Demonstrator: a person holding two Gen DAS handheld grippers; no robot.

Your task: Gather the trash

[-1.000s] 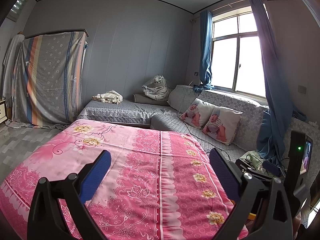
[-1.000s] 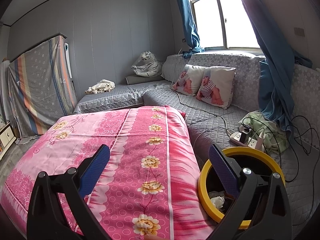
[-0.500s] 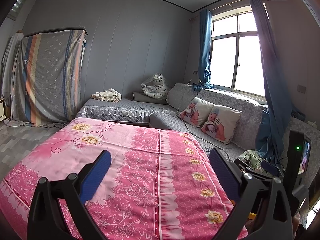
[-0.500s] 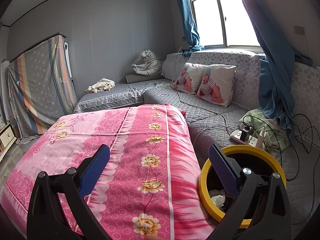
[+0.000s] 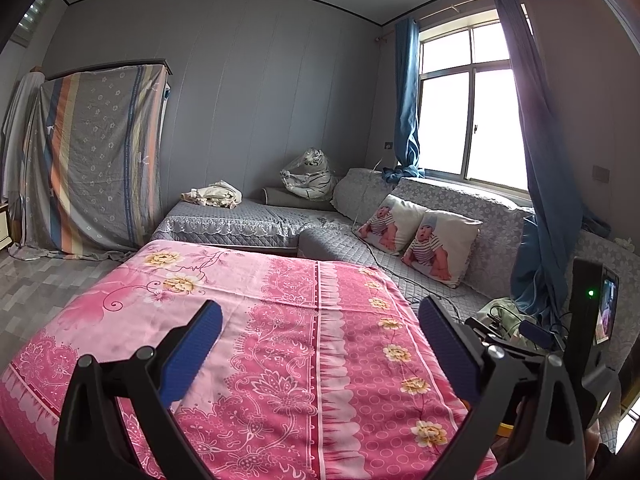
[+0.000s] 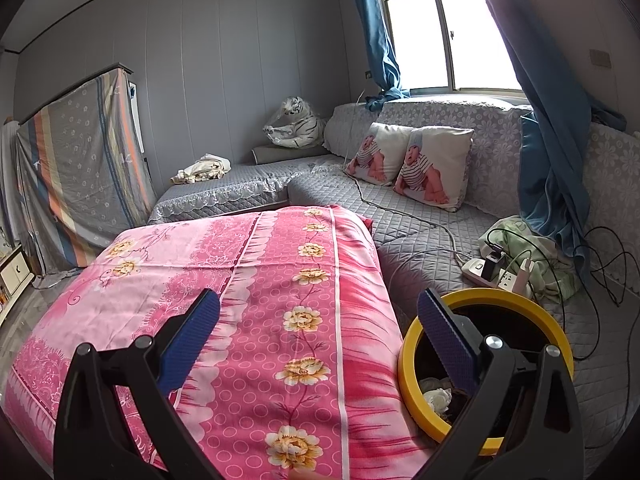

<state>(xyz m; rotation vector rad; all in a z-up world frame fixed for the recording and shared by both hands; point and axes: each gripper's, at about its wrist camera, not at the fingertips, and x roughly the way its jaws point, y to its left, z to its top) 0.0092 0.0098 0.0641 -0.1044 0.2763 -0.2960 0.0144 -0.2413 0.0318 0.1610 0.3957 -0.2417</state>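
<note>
We hold both the left gripper [image 5: 318, 330] and right gripper [image 6: 318, 320] wide and empty above the pink cloth [image 6: 256, 300]; reaching toward the yellow-rimmed bin [image 6: 520, 300] beside it, we risk snagging the cables [image 6: 608, 280] behind the bin.

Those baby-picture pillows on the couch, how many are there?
2. The left pillow leans on the couch back under the window; the right pillow overlaps it. None other shows.
</note>
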